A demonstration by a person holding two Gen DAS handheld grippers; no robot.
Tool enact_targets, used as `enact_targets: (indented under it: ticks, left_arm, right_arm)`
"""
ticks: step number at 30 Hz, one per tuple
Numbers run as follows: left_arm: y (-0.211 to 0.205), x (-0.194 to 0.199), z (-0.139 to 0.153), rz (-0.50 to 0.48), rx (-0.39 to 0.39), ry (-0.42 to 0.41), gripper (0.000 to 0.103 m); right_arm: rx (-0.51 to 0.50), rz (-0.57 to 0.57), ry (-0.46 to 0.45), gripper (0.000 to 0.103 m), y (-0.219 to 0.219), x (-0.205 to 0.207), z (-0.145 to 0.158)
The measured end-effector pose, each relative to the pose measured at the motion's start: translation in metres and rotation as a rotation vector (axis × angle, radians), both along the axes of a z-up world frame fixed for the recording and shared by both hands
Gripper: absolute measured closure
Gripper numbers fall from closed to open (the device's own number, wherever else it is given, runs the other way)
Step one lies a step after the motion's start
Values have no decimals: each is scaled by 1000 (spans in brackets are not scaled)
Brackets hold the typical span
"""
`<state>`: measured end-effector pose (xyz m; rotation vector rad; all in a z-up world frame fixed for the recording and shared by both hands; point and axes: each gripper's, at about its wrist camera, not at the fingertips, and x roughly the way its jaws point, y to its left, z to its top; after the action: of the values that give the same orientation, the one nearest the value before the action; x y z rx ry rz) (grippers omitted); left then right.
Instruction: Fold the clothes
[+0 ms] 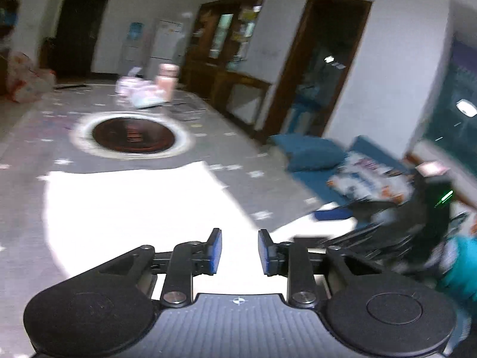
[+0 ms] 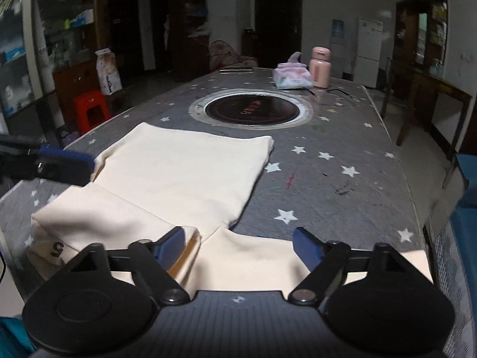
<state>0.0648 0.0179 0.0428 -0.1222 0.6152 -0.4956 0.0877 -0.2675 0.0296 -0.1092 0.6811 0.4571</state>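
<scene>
The cream garment [image 2: 184,173] lies spread on the worktop [image 2: 342,185] in front of me, a pale, plain piece of clothing that fills the near half of the grey, star-printed surface. Its far portion sits flat as a broad panel with a straight far edge just short of the round hot plate [image 2: 250,109] set into the middle of the worktop. Nearer to me, two sections come toward the front edge, one to my left with a small dark printed mark [image 2: 57,249] near its corner, and one under my right hand-held gripper [image 2: 243,243]. I judge the folding is only begun at most: a layer seems to lie over the left part, but no compact stack has formed, and most folds are left to do. My right hand-held gripper hovers low over the near cloth with its blue pads [image 2: 307,246] wide apart, holding nothing. My left hand-held gripper [image 1: 240,252] is over the bright, overexposed cloth, its pads a narrow gap apart with nothing between them; that view is blurred. From the right wrist view, its blue fingertip [image 2: 70,156] sits just beside the garment's left edge. At the far end of the worktop stand a pink bottle [image 2: 319,68] and, just beside it, a pastel tissue pack [image 2: 292,76], well apart from the garment.
</scene>
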Motion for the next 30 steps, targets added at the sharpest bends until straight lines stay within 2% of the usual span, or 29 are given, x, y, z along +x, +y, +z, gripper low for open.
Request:
enact_targets:
  ticks: [2, 4, 6, 8, 10, 13, 16, 20, 25, 30]
  left_arm:
    - [18, -2, -10, 53, 47, 27, 74]
    - [35, -4, -21, 90, 68, 64, 74]
    - [45, -12, -31, 120, 86, 88, 76]
    - [55, -14, -41, 151, 95, 118, 76]
    - [64, -16, -48, 186, 110, 135, 81]
    - [80, -22, -50, 228, 107, 154, 81]
    - [82, -24, -40, 244, 96, 136, 83]
    - [62, -16, -28, 170, 73, 80, 83]
    - [36, 7, -30, 158, 158, 18, 80]
    - [42, 17, -29, 134, 214, 1, 76]
  right_arm:
    - [33, 14, 14, 33, 0, 0, 1]
    - [55, 41, 28, 44, 7, 1, 0]
    - [65, 75, 35, 49, 19, 1, -3]
    - [67, 110, 37, 51, 32, 1, -6]
    - [65, 142, 39, 51, 44, 1, -8]
    - [54, 188, 35, 51, 61, -1, -12]
    - [27, 233, 36, 51, 72, -6, -16]
    - [13, 284, 49, 51, 83, -11, -21]
    - [7, 313, 62, 51, 88, -21, -22]
    - [-19, 343, 65, 50, 82, -34, -18]
